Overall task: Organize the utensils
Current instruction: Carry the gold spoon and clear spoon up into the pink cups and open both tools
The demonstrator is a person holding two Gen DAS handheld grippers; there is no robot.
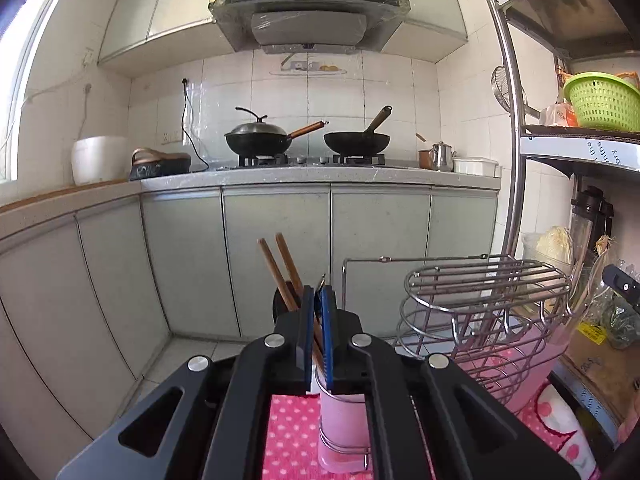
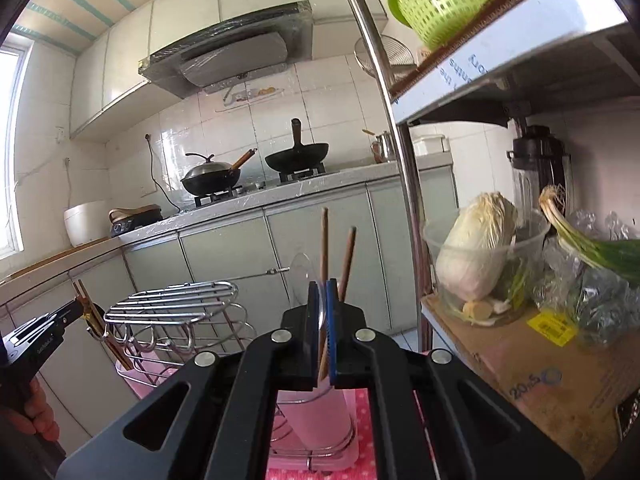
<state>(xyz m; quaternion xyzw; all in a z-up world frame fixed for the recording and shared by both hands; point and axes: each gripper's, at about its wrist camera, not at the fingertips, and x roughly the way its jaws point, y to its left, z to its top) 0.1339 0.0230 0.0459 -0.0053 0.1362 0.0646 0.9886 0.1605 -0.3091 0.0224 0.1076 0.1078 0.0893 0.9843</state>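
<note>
Kitchen cupboards and a stove with two black woks (image 1: 276,140) fill the back of the left wrist view. Down low, a pink dotted cloth (image 1: 292,436) covers the surface. The left gripper (image 1: 318,304) has its two blue pads almost together, squeezing something thin between them. I cannot tell for sure what it is. Two brown chopsticks (image 1: 280,268) stick up just behind the pads, leaning to the left. A pink cup (image 1: 340,420) sits right under the gripper inside a wire ring. A shiny wire rack (image 1: 480,304) stands just to the right.

Pale cupboards and the stove show again in the right wrist view, with a metal shelf on the right that has a cabbage (image 2: 476,244) in a clear bowl. The right gripper (image 2: 321,304) is pinched tight on a clear plastic spoon (image 2: 302,280), whose round end pokes up above the pads. Two chopsticks (image 2: 325,248) stand up behind it, in a pink holder (image 2: 316,420) below. Far left, the other gripper (image 2: 60,320) is by more chopsticks beside the wire rack (image 2: 172,304).
</note>
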